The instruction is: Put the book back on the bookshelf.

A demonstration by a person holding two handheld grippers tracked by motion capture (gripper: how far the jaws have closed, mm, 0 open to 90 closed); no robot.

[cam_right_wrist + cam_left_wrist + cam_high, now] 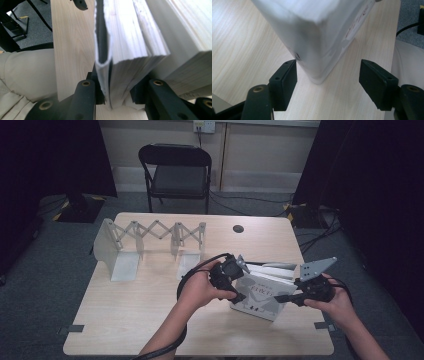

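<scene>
**Right tool clamps a white book while the left tool stands spread at its corner**

Nearest the person, the right tool (286,298) is pinching the white book (260,295) at its near right end. In the right gripper view both black jaws press on the cover and page block (125,50), the pages fanning slightly above the grip. The book lies tilted on the right half of the desk (150,320), its printed cover facing up, with another white book (275,268) just behind it.

The left tool (235,292) sits at the book's left end with its jaws spread. In the left gripper view the book's lower corner (317,50) hangs between the two pads; the left pad is just beside the cover, the right pad stands well apart from it.

Farther back on the left half of the desk stands a white expanding rack (150,240) with a scissor-lattice back. Beyond the desk's far edge is a black folding chair (177,172) on the grey floor.
</scene>
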